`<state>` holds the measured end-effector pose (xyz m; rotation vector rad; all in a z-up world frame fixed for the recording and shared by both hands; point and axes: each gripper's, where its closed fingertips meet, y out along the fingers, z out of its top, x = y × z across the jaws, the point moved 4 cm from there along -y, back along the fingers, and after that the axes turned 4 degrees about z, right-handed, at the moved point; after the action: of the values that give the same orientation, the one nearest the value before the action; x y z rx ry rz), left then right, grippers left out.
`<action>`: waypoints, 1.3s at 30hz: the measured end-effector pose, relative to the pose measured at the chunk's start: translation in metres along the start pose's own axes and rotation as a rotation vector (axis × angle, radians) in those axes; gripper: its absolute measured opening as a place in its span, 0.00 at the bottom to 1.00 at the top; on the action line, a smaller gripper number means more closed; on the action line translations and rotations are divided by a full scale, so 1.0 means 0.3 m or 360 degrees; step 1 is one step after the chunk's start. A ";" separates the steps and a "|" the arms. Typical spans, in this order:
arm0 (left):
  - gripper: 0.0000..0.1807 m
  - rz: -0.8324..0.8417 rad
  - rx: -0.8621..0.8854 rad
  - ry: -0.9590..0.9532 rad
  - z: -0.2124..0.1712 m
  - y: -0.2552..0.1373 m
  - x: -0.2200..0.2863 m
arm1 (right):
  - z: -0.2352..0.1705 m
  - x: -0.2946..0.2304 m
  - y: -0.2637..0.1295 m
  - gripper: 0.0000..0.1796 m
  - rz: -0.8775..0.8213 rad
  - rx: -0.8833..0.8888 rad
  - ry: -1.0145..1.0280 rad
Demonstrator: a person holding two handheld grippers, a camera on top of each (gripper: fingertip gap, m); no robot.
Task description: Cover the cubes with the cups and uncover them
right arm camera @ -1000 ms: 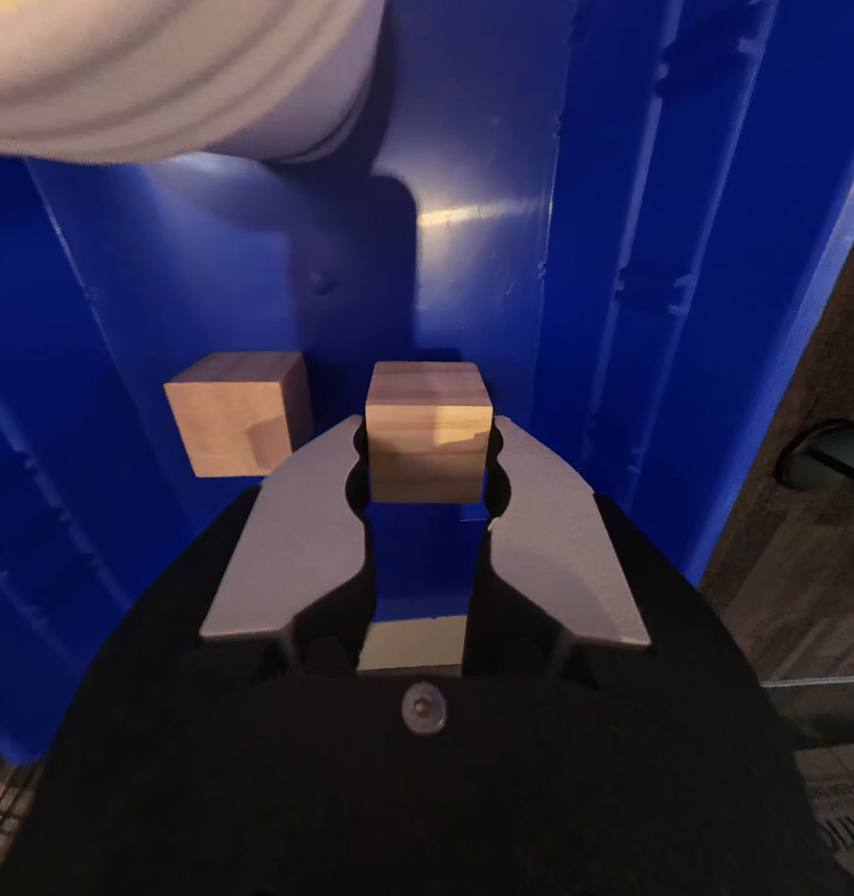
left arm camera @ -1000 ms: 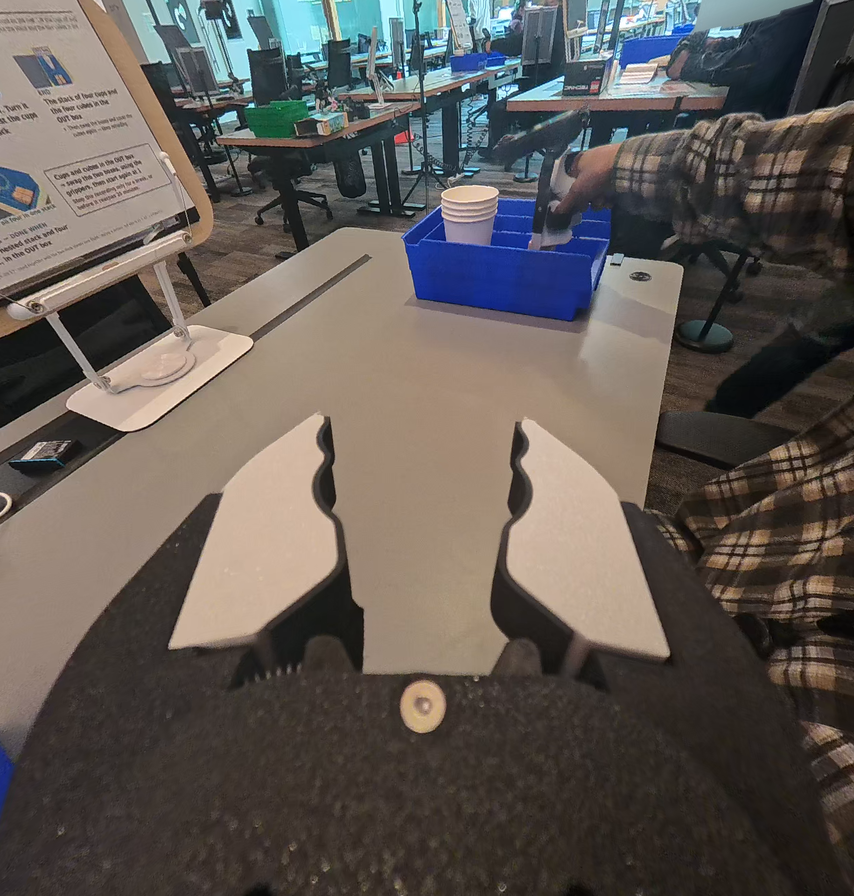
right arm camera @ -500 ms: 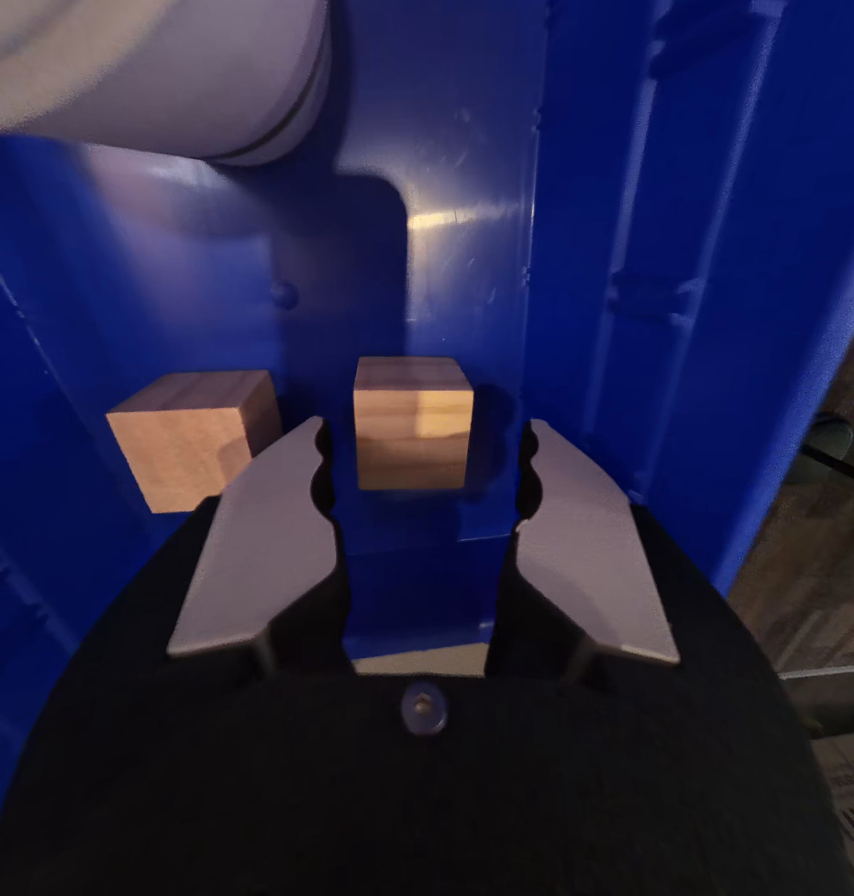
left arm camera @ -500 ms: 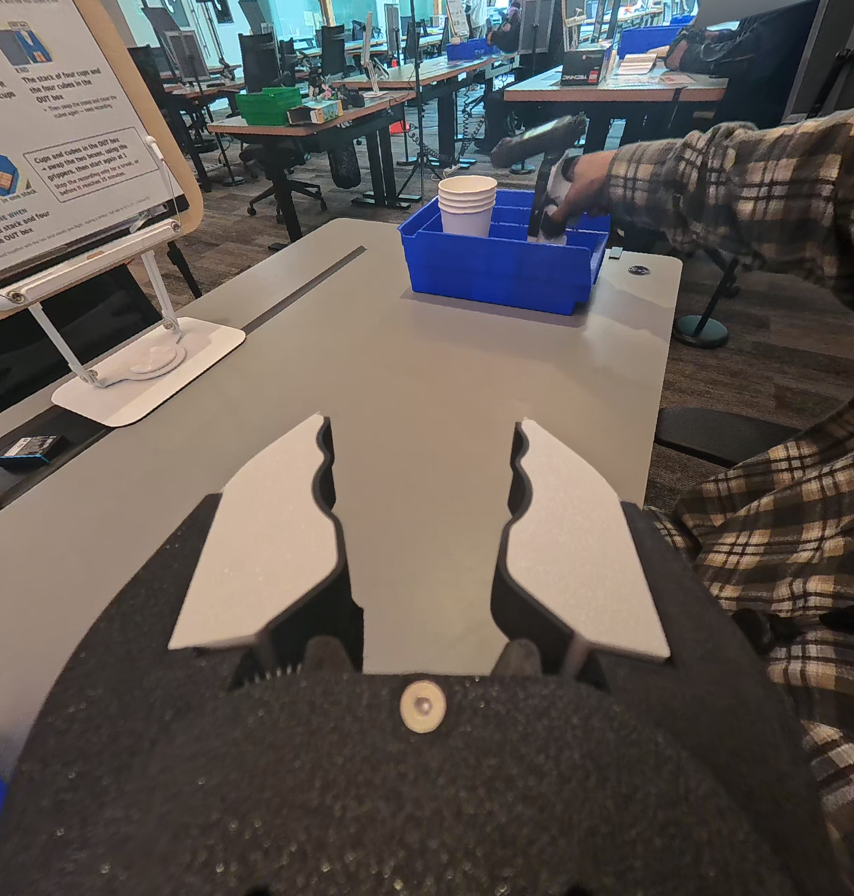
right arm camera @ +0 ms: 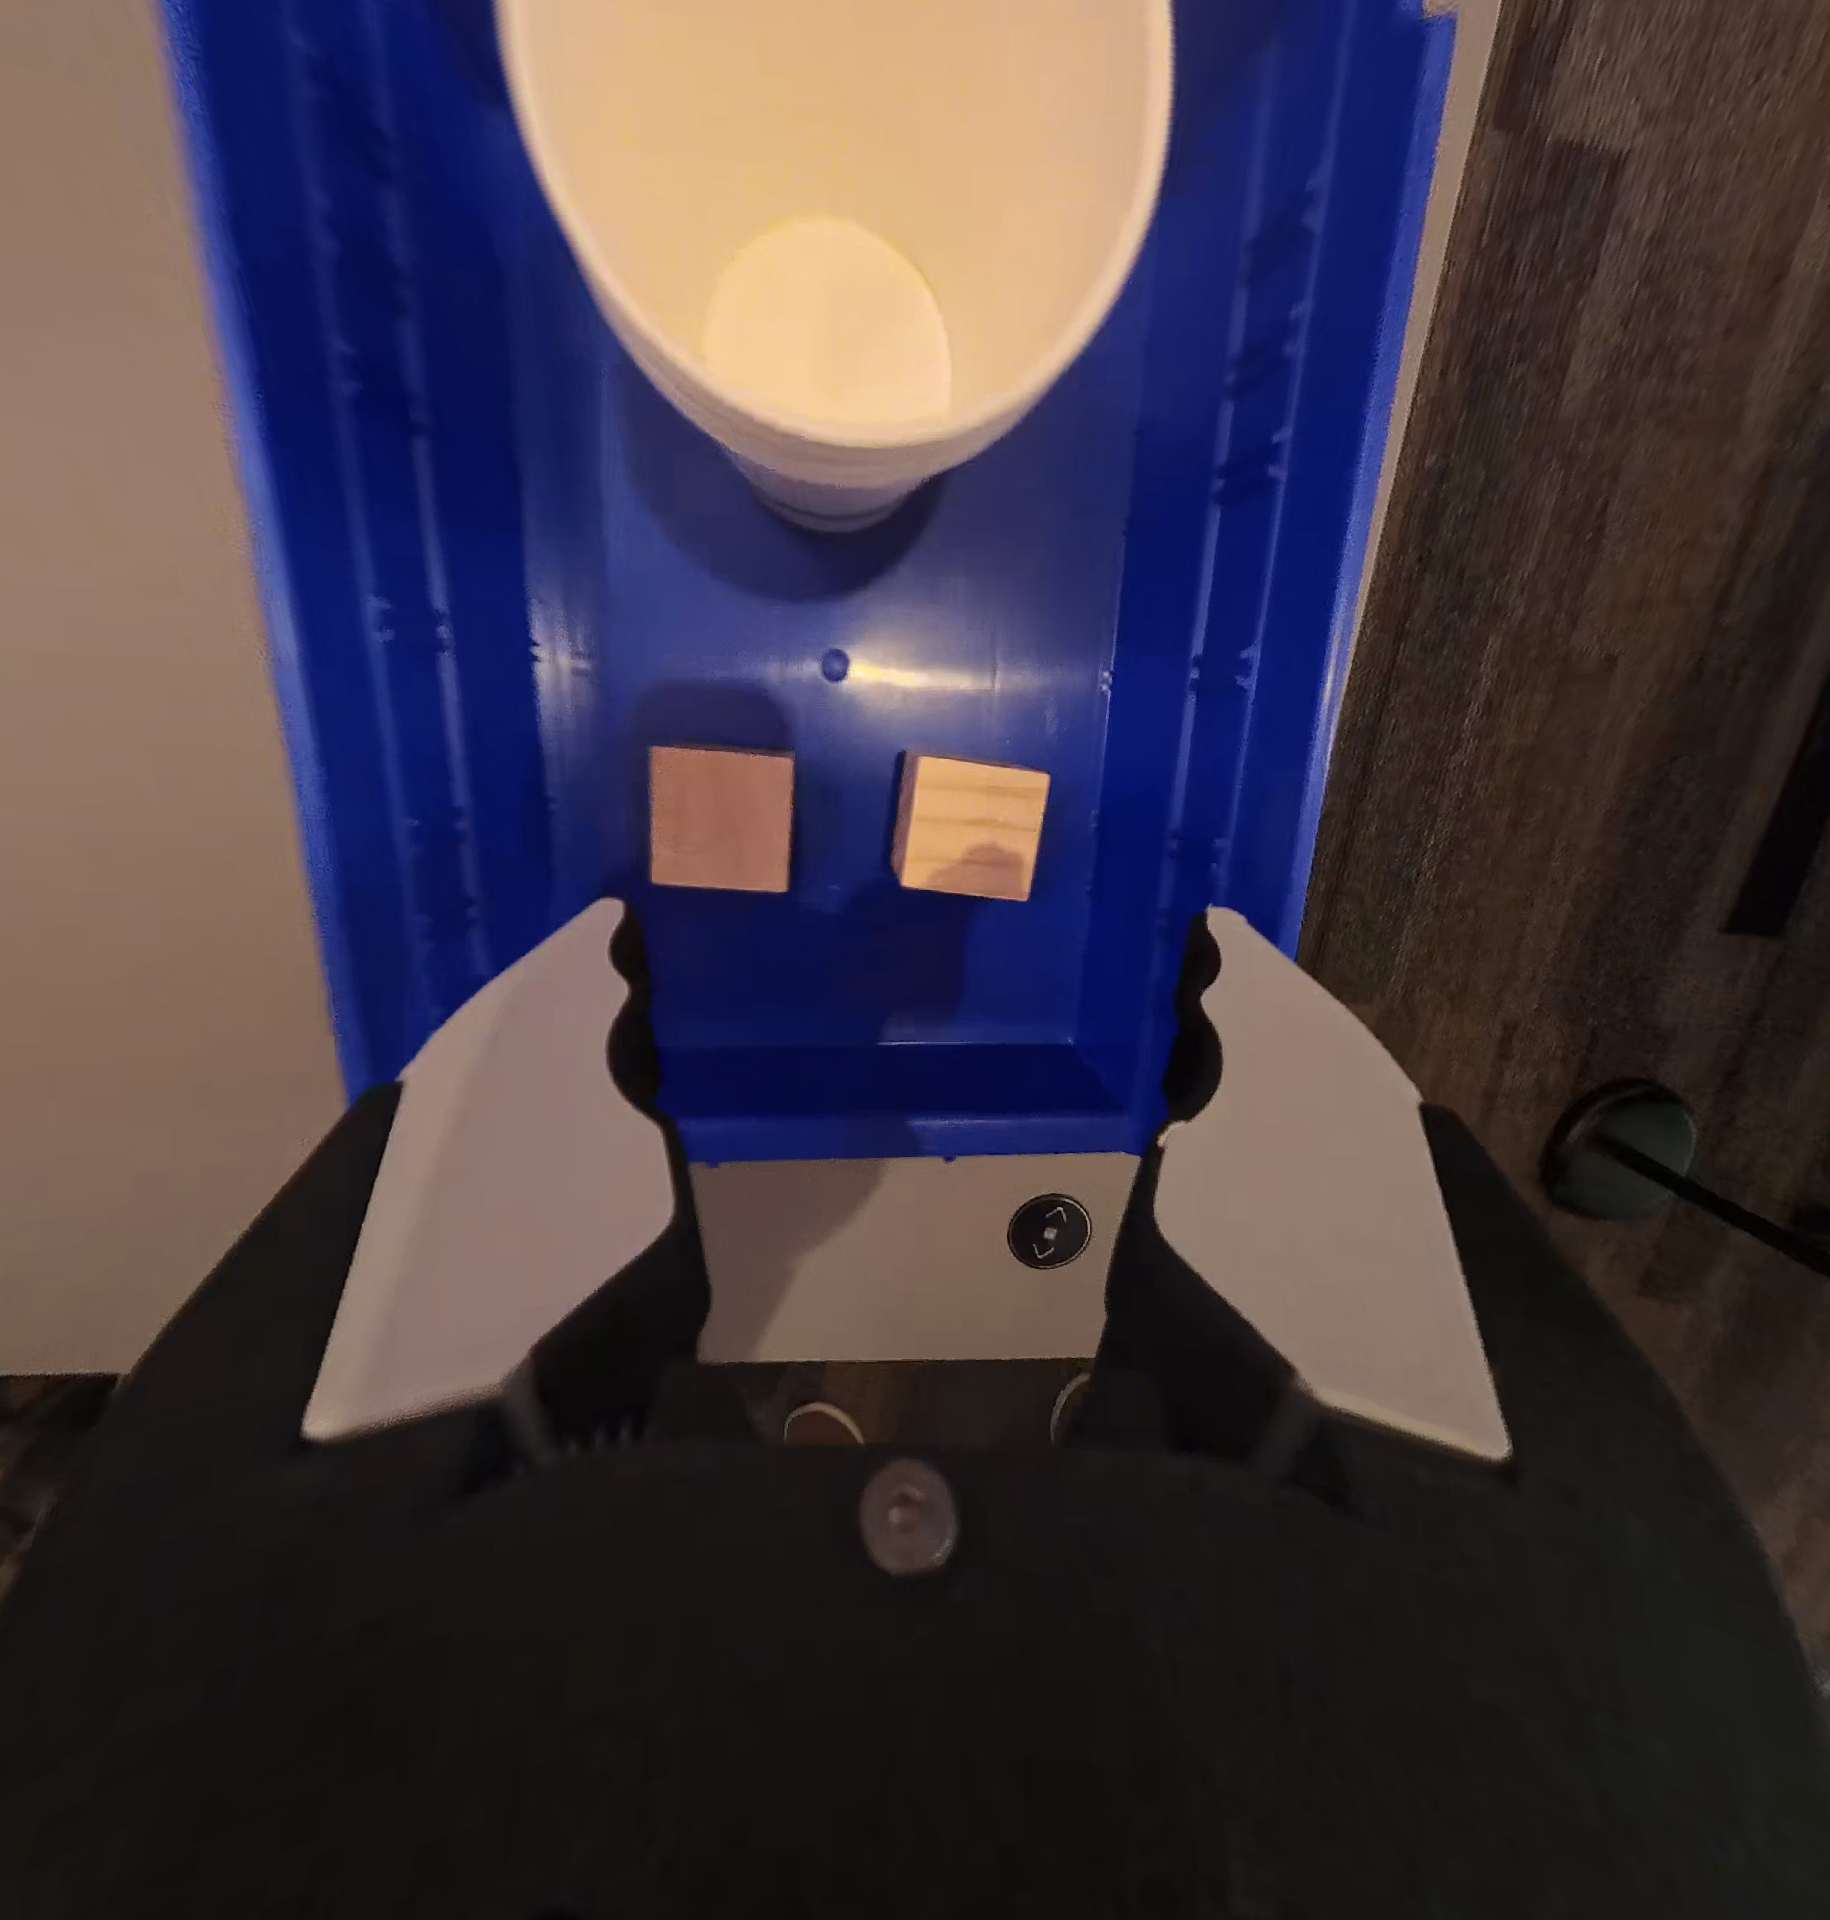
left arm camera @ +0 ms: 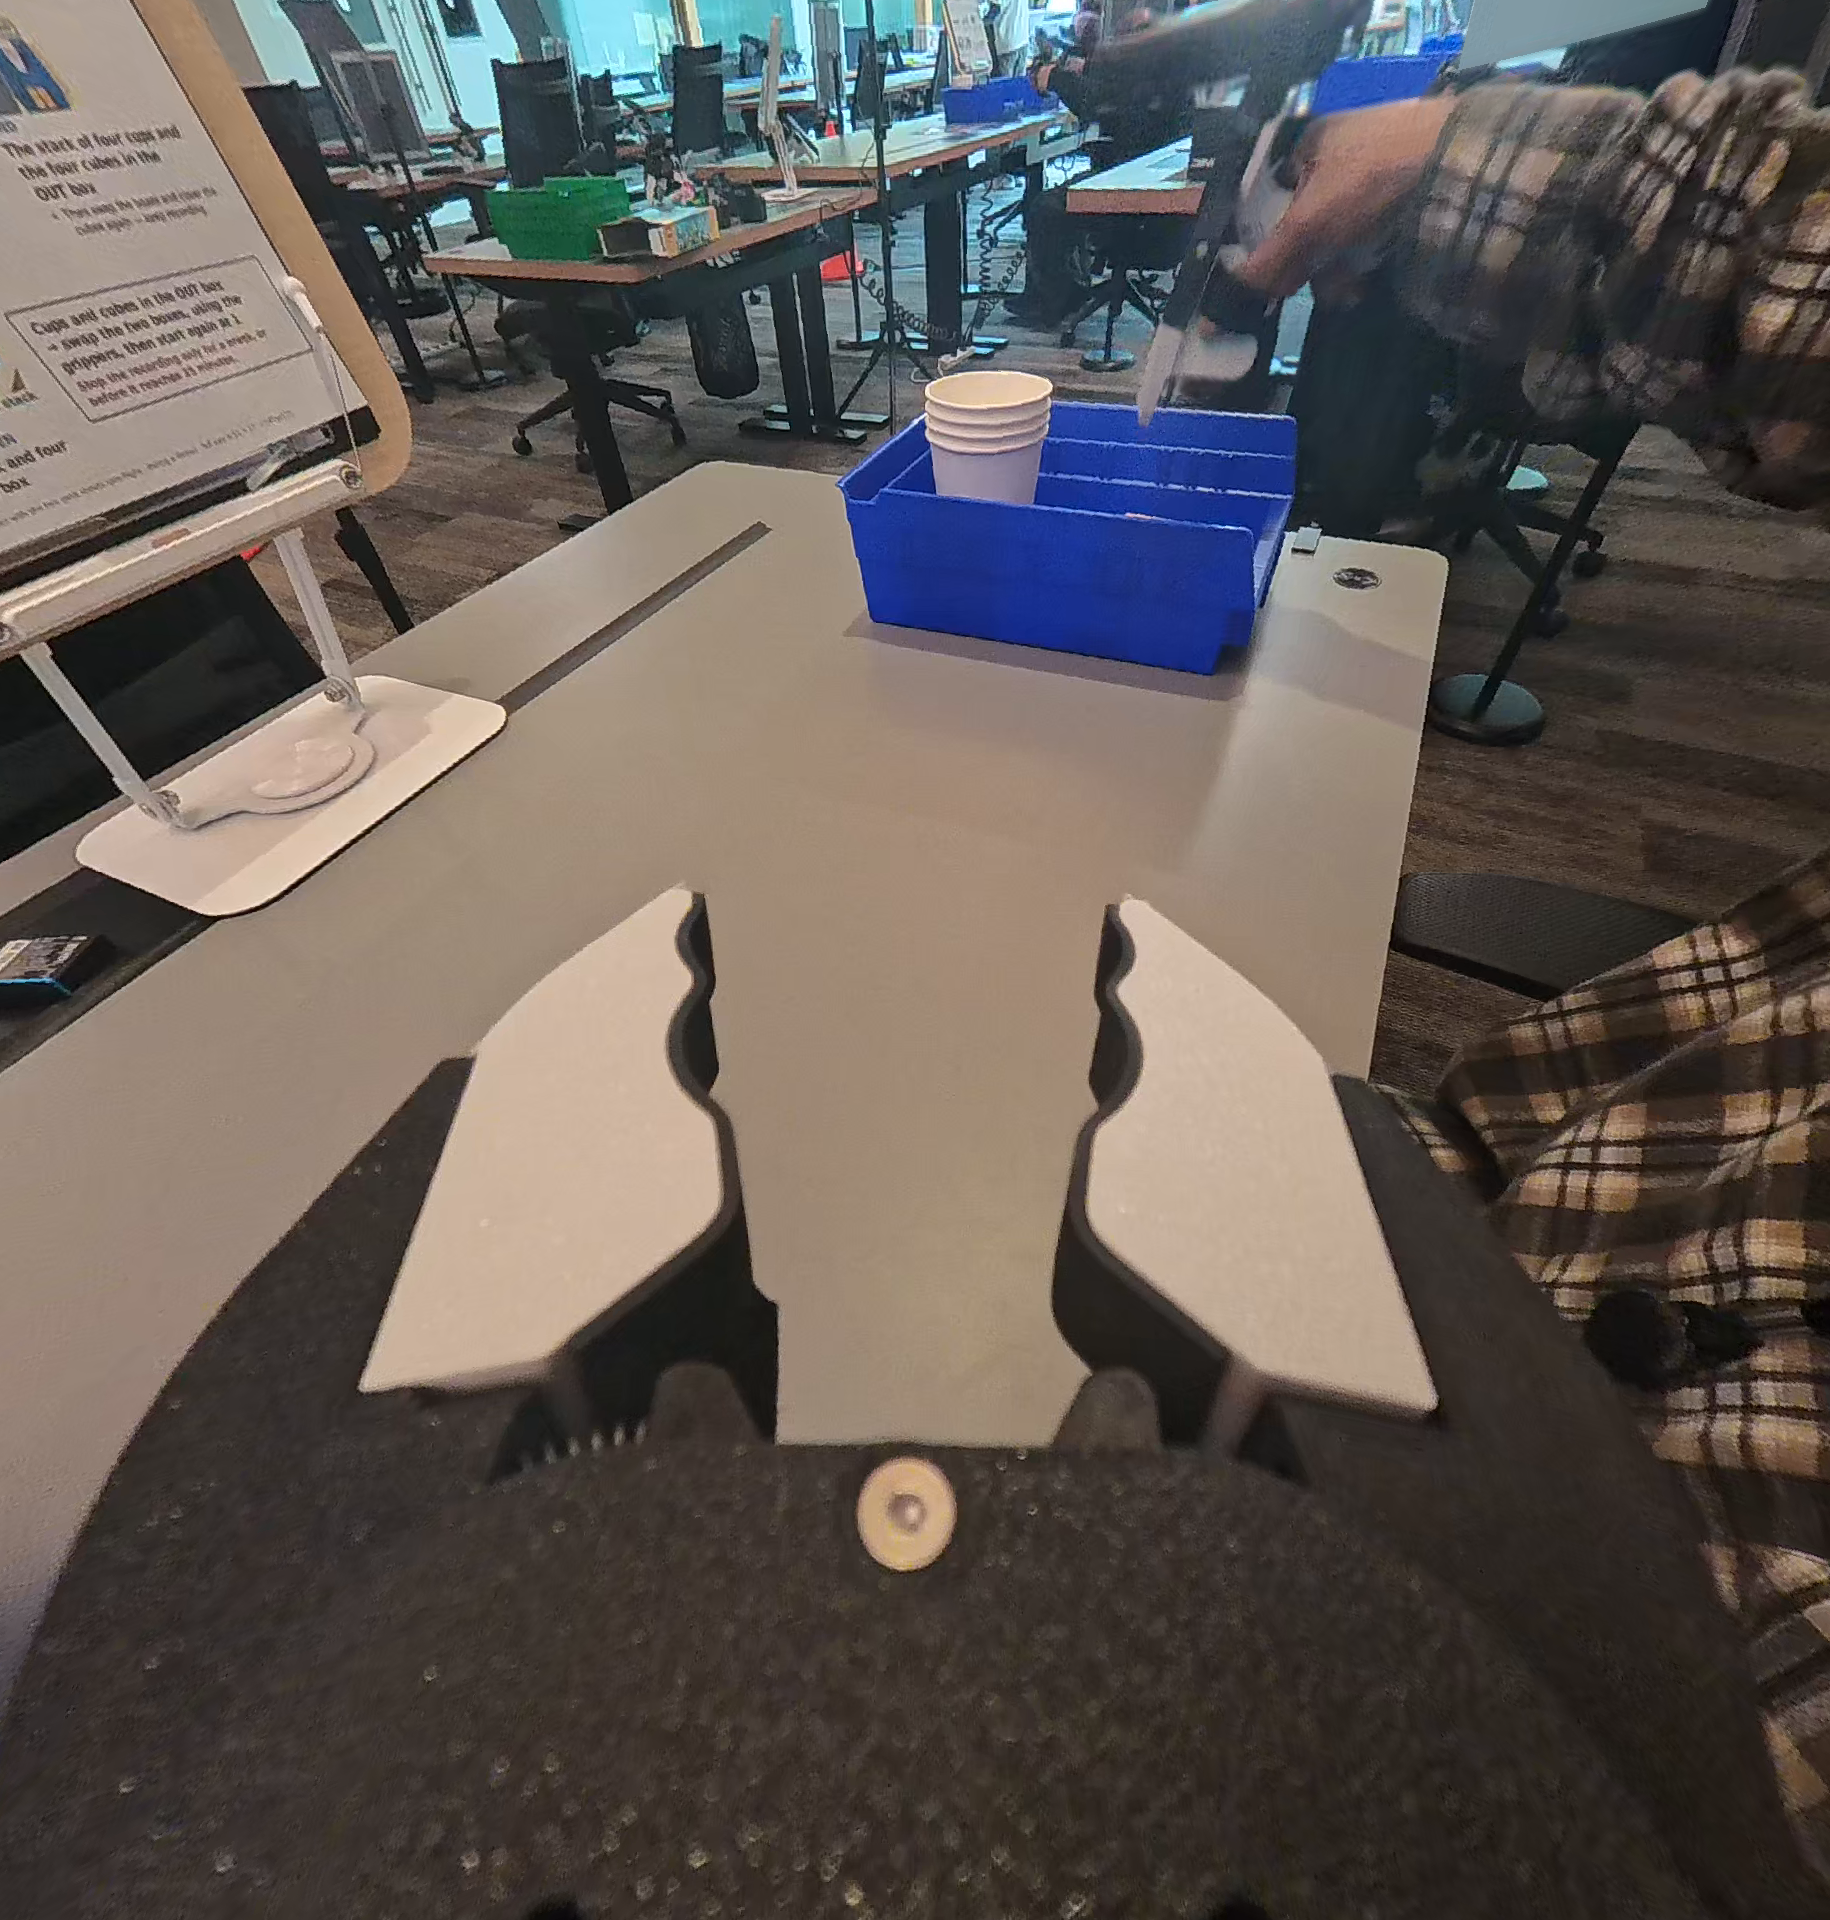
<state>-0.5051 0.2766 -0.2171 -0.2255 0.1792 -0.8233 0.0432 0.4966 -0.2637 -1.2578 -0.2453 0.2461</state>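
The right gripper (right arm camera: 906, 1023) has let go of the wooden cube (right arm camera: 971, 823) and risen above the blue bin (right arm camera: 1254, 582), jaws wide and empty. A second cube (right arm camera: 721, 818) sits beside it, near the stacked paper cups (right arm camera: 838, 239). The left gripper (left arm camera: 903, 997) hovers open over the grey table (left arm camera: 890, 758).

Cubes (right arm camera: 721, 818) beside stacked cups (right arm camera: 838, 260) — uncovered.

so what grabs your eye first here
The blue bin at the far end of the grey table, with a stack of white cups standing in it. From above, two wooden cubes lie side by side on its floor, uncovered.
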 end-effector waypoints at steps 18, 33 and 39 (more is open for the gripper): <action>0.39 0.0036 0.0013 -0.0006 0.005 -0.024 -0.011 | 0.123 -0.533 -0.196 0.64 0.0283 0.0435 -0.0763; 0.39 0.0158 0.0117 -0.0051 0.026 -0.135 -0.085 | 0.242 -1.355 0.049 0.52 0.0776 0.0368 -0.1811; 0.39 0.0194 0.0127 -0.0098 0.014 -0.168 -0.120 | 0.260 -1.617 0.164 0.51 0.0797 0.0221 -0.2005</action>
<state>-0.5636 0.2705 -0.1969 -0.1630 0.1007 -0.7001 -0.4435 0.4282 -0.3113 -0.8558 -0.9625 1.4624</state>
